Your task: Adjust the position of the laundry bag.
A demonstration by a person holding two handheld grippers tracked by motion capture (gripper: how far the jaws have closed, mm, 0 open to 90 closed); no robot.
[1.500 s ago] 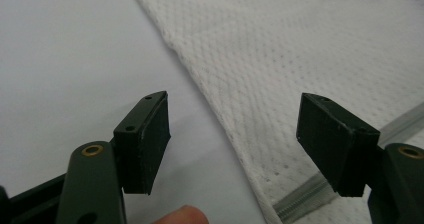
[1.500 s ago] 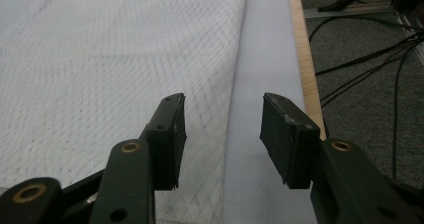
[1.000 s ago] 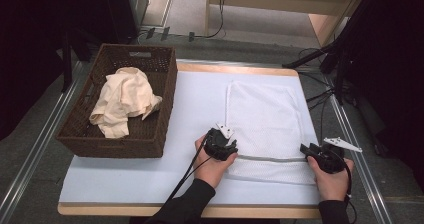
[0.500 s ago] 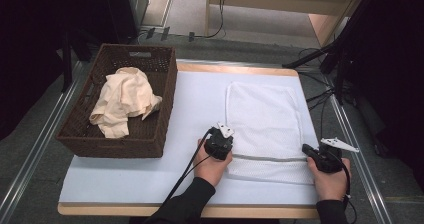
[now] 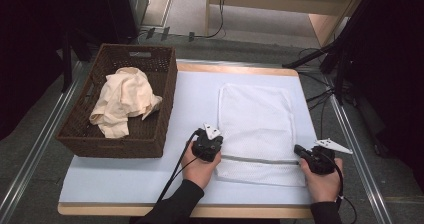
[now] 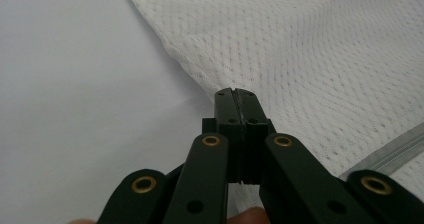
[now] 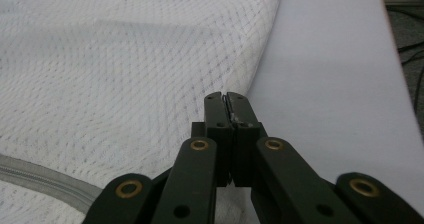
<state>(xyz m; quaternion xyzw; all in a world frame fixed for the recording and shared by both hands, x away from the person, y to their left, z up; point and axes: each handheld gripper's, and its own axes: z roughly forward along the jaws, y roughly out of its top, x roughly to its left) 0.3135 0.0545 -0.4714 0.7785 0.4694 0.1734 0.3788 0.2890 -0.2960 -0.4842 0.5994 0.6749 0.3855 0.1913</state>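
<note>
Two black claws are seen, one carried in each hand. The left claw (image 5: 209, 145) is topped by a grey three-cornered plate, and a black cable is trailed from it along the dark sleeve (image 5: 175, 206). The right claw (image 5: 311, 157) is fitted with a like grey plate at its far side, and a thin black cable is looped beside the right sleeve (image 5: 325, 214), also dark. In the left gripper view and the right gripper view, each claw is built of flat black link arms pinned with brass-coloured rivets, with small dark screw holes set in the square jaw blocks.
</note>
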